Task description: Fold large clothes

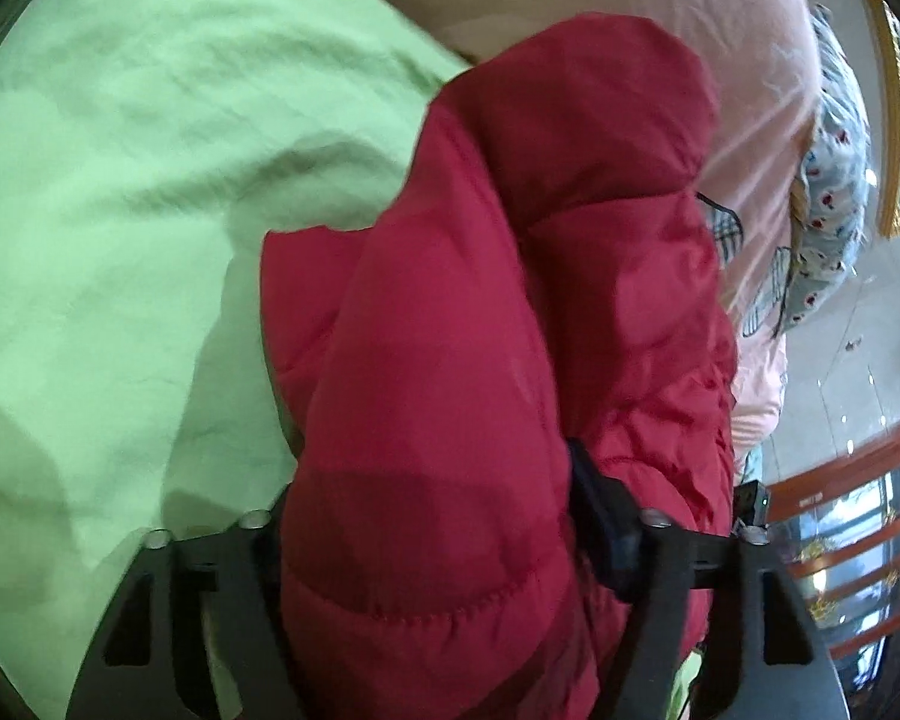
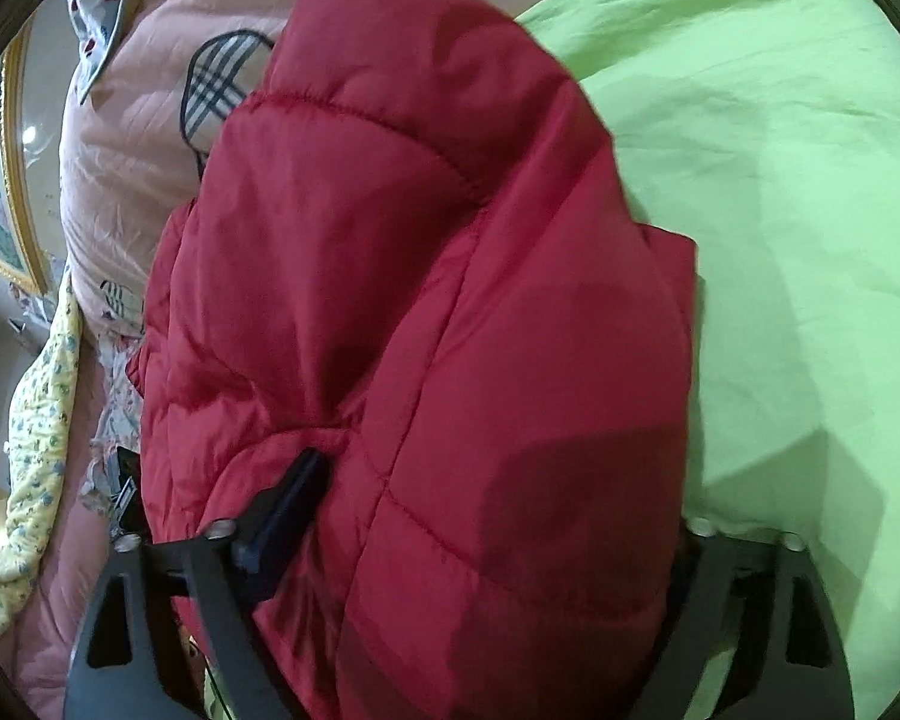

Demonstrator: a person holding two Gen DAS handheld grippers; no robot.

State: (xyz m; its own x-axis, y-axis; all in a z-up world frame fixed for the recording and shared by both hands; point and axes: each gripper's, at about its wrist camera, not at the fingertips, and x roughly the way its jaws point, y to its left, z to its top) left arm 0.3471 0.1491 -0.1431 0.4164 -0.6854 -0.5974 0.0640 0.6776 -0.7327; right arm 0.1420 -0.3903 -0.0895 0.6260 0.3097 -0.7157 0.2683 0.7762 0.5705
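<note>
Red puffer jacket [image 1: 510, 312] hanging bunched over the green sheet [image 1: 120, 210], both grippers' jaws (left [image 1: 432, 540], right [image 2: 462, 534]) pinching thick folds, probably keeping layers together for folding.

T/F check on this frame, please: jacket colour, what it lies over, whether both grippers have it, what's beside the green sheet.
1. The jacket is blue. False: it is red and quilted.
2. The jacket fills the left gripper. True.
3. The right gripper holds nothing. False: the same jacket sits bunched between its fingers.
4. A green sheet lies under the jacket. True.
5. Beside the green sheet lies a black blanket. False: it is a pink quilt with a plaid print.
</note>
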